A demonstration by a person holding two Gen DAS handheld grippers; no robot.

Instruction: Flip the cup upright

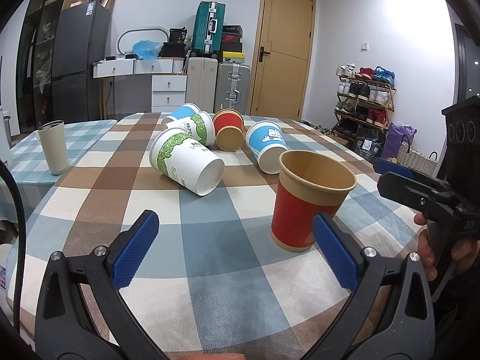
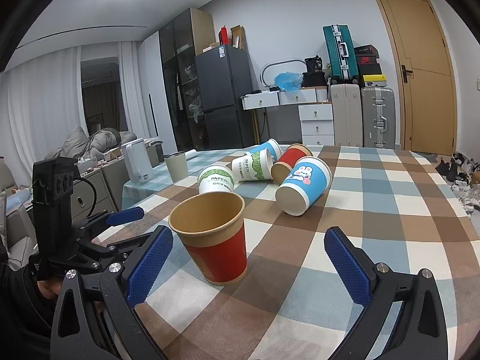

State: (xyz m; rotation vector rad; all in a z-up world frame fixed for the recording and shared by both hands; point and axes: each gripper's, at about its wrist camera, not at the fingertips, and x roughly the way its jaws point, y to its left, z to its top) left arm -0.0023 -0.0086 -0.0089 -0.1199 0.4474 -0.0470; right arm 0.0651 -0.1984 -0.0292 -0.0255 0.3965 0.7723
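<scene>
A red paper cup (image 1: 303,207) stands upright on the checked tablecloth (image 1: 216,240); it also shows in the right wrist view (image 2: 216,240). Behind it several cups lie on their sides: a white and green cup (image 1: 186,165), a second white and green one (image 1: 195,129), a red cup (image 1: 228,133), a blue cup with a rabbit (image 1: 268,145) (image 2: 303,183), and another blue cup (image 1: 180,114). My left gripper (image 1: 237,249) is open and empty, its right pad next to the upright cup. My right gripper (image 2: 249,264) is open and empty, the upright cup by its left pad.
A beige tumbler (image 1: 54,147) stands upright at the table's left. A white kettle (image 2: 136,162) stands beyond it. The other gripper shows at the right edge in the left wrist view (image 1: 426,192). Suitcases, drawers, a fridge and a door stand behind the table.
</scene>
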